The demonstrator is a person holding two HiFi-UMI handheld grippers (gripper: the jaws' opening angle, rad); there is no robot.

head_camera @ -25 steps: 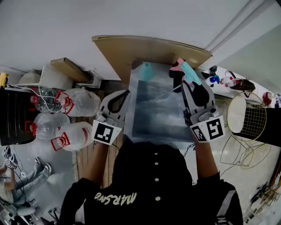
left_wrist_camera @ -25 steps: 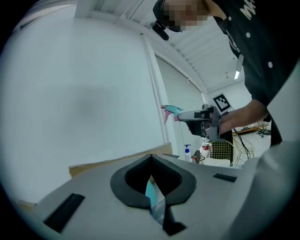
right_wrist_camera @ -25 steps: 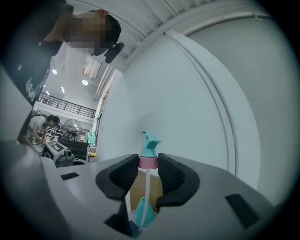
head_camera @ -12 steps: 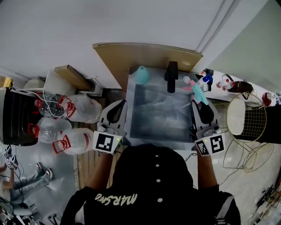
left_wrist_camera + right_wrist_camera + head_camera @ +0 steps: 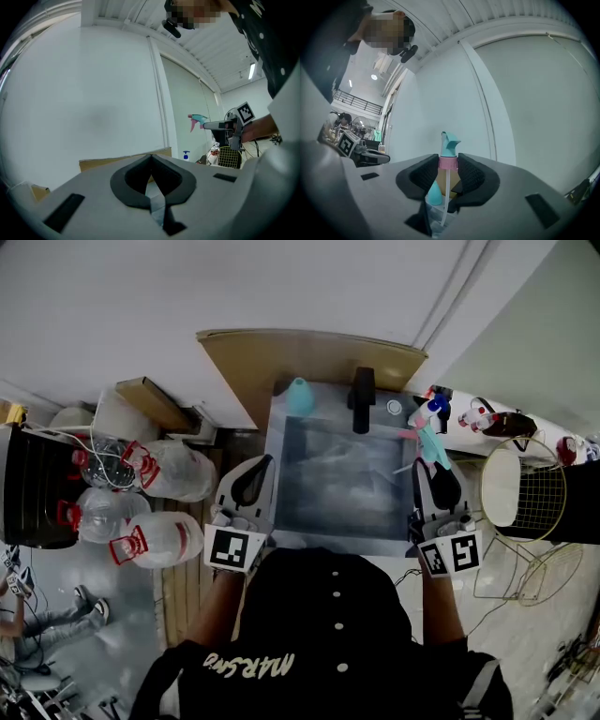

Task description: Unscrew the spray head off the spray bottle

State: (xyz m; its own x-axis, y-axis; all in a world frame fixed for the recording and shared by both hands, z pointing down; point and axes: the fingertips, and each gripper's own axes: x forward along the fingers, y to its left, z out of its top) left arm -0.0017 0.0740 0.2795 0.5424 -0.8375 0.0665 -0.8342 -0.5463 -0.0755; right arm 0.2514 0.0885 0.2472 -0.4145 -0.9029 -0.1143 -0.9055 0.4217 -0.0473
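Already off: right gripper (image 5: 449,165) pinches the spray head (image 5: 449,143) by its pink collar, apart from the spray bottle (image 5: 362,401) on the worktop (image 5: 337,486).
So narrow a hold could let it slip, and the dangling tube perhaps drips; left gripper (image 5: 151,161) is closed, empty.

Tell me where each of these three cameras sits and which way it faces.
Head view: on the person's head, looking steeply down at the table; black top, left gripper and right gripper show.
Left gripper view: on the left gripper, looking along its shut jaws at a white wall; black top upper right.
Right gripper view: on the right gripper, looking along jaws clamped on the pink collar of the spray head; black top upper left.
Shared: each gripper view shows the other gripper.
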